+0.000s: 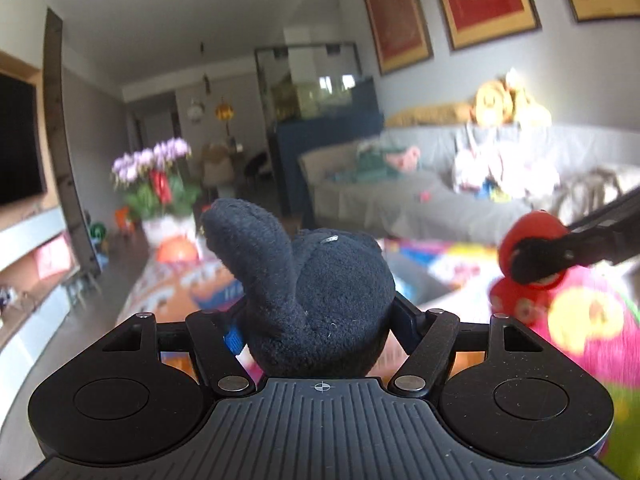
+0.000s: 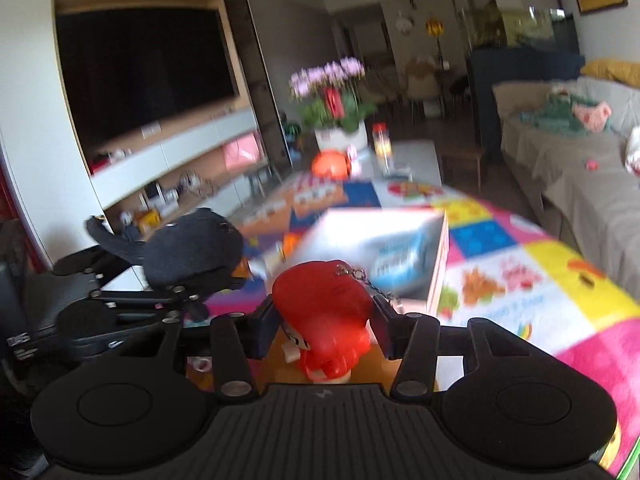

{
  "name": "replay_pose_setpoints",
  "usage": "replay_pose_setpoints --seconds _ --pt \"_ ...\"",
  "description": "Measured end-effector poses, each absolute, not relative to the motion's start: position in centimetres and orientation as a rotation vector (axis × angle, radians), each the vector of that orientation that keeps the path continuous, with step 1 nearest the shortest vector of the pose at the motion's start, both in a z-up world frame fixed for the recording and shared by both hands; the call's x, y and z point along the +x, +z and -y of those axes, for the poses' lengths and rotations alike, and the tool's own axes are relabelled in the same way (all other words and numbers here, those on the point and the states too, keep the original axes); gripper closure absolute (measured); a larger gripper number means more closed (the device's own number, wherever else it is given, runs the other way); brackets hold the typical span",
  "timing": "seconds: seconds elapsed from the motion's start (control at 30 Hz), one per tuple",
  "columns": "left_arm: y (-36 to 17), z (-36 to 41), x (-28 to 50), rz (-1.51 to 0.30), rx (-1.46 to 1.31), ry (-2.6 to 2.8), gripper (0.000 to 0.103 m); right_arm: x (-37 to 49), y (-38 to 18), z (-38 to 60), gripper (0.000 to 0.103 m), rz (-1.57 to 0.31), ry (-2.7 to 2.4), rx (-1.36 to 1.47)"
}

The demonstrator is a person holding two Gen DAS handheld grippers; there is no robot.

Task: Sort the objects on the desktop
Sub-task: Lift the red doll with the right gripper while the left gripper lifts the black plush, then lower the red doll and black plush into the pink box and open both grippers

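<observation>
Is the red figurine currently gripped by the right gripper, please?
Gripped: the right gripper has its pads pressed on both sides of the red figurine, lifted off the colourful table cover.

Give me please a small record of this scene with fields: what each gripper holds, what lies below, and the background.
left gripper: shut on dark plush toy, which has long ears
right gripper: shut on red figurine, which has a keychain at the top
below: colourful patterned mat with a white and blue box on it
background: potted purple orchids, black TV screen, grey sofa
image quality: blurred
</observation>
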State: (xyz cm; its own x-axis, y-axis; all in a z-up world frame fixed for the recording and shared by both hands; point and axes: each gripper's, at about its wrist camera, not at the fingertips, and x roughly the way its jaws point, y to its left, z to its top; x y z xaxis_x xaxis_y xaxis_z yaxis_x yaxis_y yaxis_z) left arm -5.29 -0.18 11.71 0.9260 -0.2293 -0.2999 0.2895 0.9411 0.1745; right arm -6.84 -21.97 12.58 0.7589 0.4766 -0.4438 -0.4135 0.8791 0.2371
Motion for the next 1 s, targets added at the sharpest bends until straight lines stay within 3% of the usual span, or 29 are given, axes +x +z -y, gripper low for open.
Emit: replay_pose_setpoints --seconds 0.2,0.33,0.4,0.73,1.0 --pt "13.8 2.7 1.6 -0.218 0.234 -0.298 0.028 -5.7 14.4 22.4 0.055 -0.471 0.497 0.145" --pt "14.2 4.2 7.4 -0.171 0.24 -0.266 0.009 -3.5 14.1 22.4 0.055 -0.496 0.483 0.166" --pt "13.6 3.8 8.6 -0.206 0.209 -0.26 0.007 -2.4 13.9 22.5 0.055 -0.507 0.473 0.18" --pt "4.2 -3.4 2.0 -0.457 0.12 -0.257 0.003 4.8 13.4 20.7 0.055 -0.543 0.452 0.235" --pt "1.4 -7.9 -0.5 -0.526 0.089 -0.167 0.001 10.0 13.0 18.1 0.055 -0.63 0.382 0.27"
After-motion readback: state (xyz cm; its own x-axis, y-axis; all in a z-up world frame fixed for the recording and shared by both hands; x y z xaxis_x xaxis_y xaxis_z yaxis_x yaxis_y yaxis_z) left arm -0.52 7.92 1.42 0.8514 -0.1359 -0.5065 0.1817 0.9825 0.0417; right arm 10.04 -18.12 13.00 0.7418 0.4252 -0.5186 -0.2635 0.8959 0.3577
